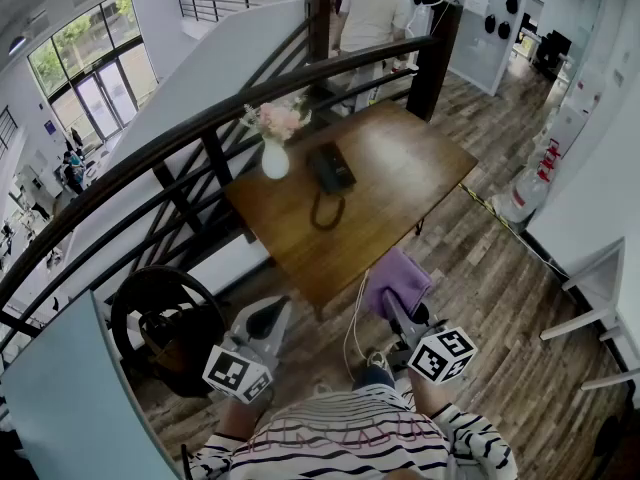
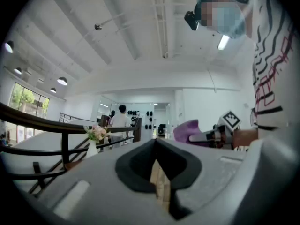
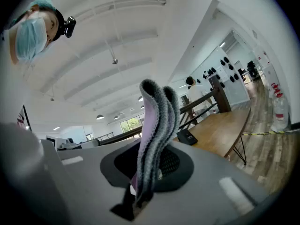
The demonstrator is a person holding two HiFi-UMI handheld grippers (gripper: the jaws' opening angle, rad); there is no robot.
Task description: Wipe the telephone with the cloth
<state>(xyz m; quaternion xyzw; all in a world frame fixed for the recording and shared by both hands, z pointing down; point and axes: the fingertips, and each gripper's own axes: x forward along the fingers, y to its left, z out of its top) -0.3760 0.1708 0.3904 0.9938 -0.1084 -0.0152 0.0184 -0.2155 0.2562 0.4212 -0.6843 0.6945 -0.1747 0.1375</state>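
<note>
The black telephone [image 1: 331, 167] lies on the wooden table [image 1: 400, 183], its coiled cord [image 1: 327, 211] looped toward the front edge. Both grippers hang short of the table, near my body. My right gripper [image 1: 392, 308] is shut on a purple cloth [image 1: 397, 279], which stands up folded between the jaws in the right gripper view [image 3: 157, 125]. That view also shows the telephone [image 3: 186, 136] farther off on the table. My left gripper [image 1: 268, 320] is shut with nothing in it; its view [image 2: 159, 175] shows only a thin slit between the jaws.
A white vase of pink flowers [image 1: 275, 156] stands just left of the telephone. A dark curved railing [image 1: 200, 128] runs behind the table. A person [image 1: 370, 13] stands beyond it. A round black object [image 1: 160, 320] sits on the floor at left.
</note>
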